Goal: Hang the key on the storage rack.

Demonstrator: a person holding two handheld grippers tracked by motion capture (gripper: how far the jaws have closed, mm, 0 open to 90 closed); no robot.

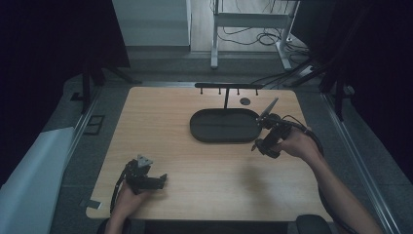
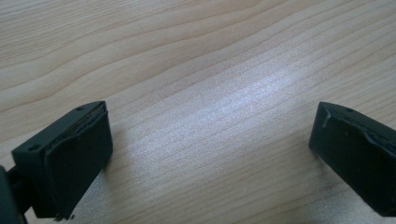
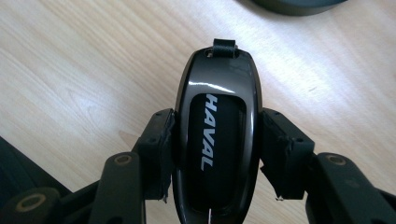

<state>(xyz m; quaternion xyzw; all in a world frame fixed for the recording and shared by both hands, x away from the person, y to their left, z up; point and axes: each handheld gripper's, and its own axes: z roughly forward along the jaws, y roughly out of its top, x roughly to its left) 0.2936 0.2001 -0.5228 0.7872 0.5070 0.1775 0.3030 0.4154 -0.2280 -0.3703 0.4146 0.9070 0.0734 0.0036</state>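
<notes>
The right gripper (image 3: 217, 154) clamps a glossy black oval car key fob (image 3: 217, 135) above the pale wooden table (image 1: 195, 170) beside the dark oval tray (image 1: 225, 126), where its slick shell could slip out, while the left gripper (image 2: 210, 154) rests wide open.

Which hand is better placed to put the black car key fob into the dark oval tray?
Right: the right gripper already clamps the glossy black key fob beside the dark oval tray. The left gripper rests open at the near edge.
</notes>
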